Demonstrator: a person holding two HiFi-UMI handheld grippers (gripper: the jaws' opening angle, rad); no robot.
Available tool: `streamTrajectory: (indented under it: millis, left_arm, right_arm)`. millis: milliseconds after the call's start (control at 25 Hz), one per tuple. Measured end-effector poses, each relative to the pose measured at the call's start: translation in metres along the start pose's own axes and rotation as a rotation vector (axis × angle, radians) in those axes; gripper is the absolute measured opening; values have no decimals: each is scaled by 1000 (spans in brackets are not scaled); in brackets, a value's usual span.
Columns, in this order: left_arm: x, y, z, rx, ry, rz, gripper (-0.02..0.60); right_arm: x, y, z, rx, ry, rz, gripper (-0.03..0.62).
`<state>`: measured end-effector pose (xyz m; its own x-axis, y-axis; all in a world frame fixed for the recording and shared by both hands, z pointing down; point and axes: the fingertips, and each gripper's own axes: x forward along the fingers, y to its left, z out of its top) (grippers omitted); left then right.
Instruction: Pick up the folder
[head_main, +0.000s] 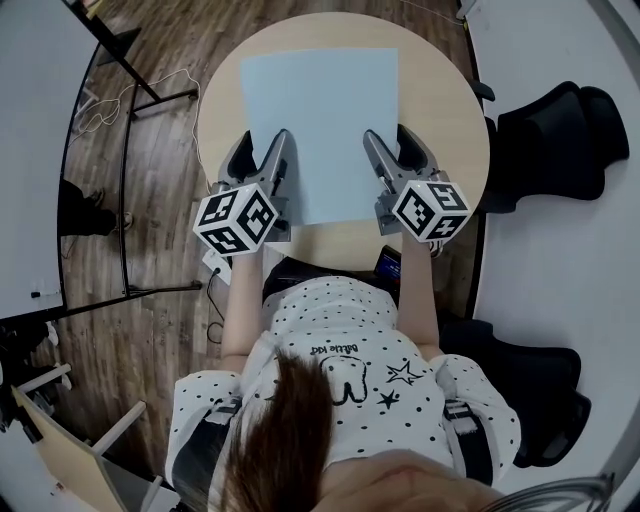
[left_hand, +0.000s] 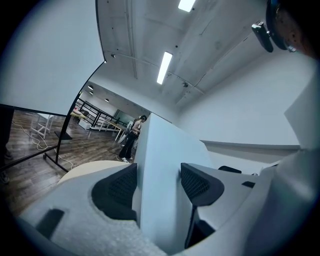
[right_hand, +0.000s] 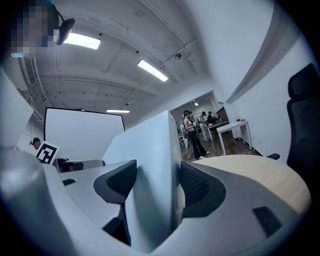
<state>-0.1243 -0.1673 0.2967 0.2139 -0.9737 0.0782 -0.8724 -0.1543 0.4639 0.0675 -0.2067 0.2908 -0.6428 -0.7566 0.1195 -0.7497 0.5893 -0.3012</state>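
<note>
No legible txt — shirt print (head_main: 338, 350) too blurry.

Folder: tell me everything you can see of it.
The folder is a plain pale blue rectangle, thin, flat and matte, closed and unmarked on top. It lies level over the round beige table, long sides running away from the person. The left gripper and right gripper each clamp its near edge, one near each corner. Whether it touches the table is unclear.
</note>
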Motion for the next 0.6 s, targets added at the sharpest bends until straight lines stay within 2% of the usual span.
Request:
streamTrajectory:
  millis: [600]
  left_arm:
    - [-28, -35, 47, 66, -137, -41, 270]
  right_arm:
    - [-26, 27, 48, -58, -123, 50, 270]
